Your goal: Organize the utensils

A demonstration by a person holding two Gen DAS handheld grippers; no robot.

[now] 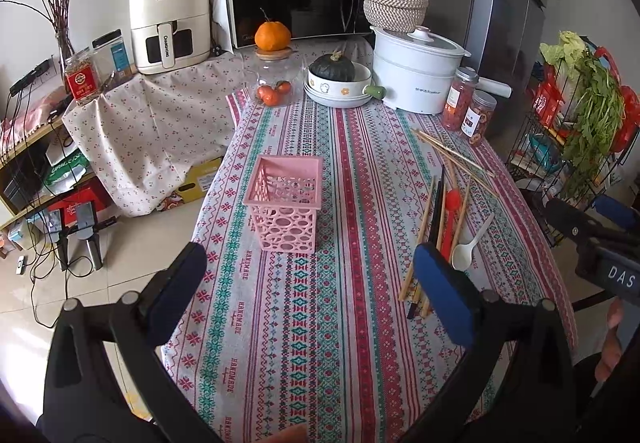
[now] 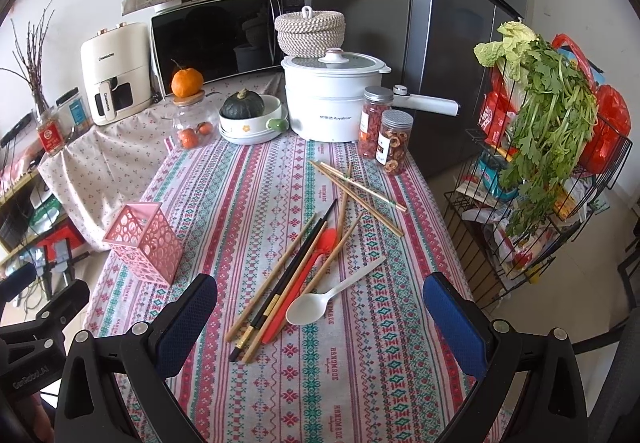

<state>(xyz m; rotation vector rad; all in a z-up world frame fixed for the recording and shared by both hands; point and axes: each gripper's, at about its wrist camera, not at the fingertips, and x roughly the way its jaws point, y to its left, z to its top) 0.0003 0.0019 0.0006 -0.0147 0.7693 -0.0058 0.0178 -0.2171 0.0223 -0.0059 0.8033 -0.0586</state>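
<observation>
Utensils lie loose on the striped tablecloth (image 2: 320,383): in the right wrist view, a cluster at frame centre holds several wooden chopsticks (image 2: 267,283), a black pair (image 2: 298,259), a red spoon (image 2: 308,279) and a white plastic spoon (image 2: 320,301), overlapping one another. More wooden chopsticks (image 2: 360,187) lie crossed higher up, near two jars of dried fruit (image 2: 394,141). A pink perforated basket (image 2: 146,245) stands upright at the left of that frame, well apart from the cluster; in the left wrist view the basket (image 1: 286,203) sits at centre with its open top up. The right gripper (image 2: 320,307) hangs over the near end of the cluster, jaws spread wide and holding nothing. The left gripper (image 1: 310,279) is likewise wide and bare, hovering before the basket.
</observation>
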